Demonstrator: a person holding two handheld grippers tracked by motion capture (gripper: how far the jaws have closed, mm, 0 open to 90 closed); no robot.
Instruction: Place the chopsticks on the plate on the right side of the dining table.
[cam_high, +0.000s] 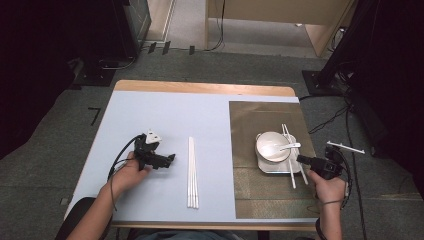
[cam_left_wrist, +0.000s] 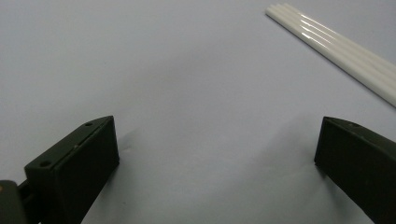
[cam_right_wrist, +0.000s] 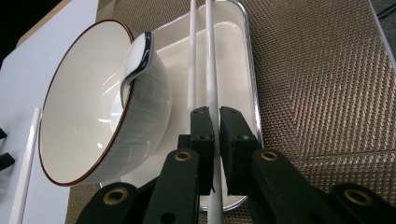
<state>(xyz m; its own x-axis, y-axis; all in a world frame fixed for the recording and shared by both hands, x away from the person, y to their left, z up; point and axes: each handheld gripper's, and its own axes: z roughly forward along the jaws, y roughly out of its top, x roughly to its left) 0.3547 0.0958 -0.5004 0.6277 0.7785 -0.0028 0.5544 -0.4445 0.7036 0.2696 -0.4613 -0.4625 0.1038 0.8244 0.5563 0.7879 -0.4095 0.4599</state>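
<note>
A pale blue table (cam_high: 150, 115) with a wooden far edge stands on grey carpet, and a woven gold placemat (cam_high: 270, 190) covers its right part from the near edge almost to the far one. Nearest the person, a bundle of white chopsticks (cam_high: 192, 172) lies on the bare blue surface about midway across, running from near the front edge straight away from it. Left of them, the left gripper (cam_high: 167, 160) rests low over the table in the person's hand, its jaws spread wide with nothing between them; in the left gripper view the chopstick bundle (cam_left_wrist: 336, 46) lies off beyond its tips. At the right edge of the placemat, the right gripper (cam_high: 301, 160) is clenched on one chopstick of a white pair (cam_high: 291, 172); the right gripper view shows the pads pinching that stick (cam_right_wrist: 211, 84) while its partner lies just beside it. Both sticks rest across the right rim of a white rectangular plate (cam_high: 275, 167). On the plate sits a white bowl (cam_high: 272, 146) with a brown rim, and a white spoon (cam_high: 290, 146) leans in it, handle over the edge.
</note>
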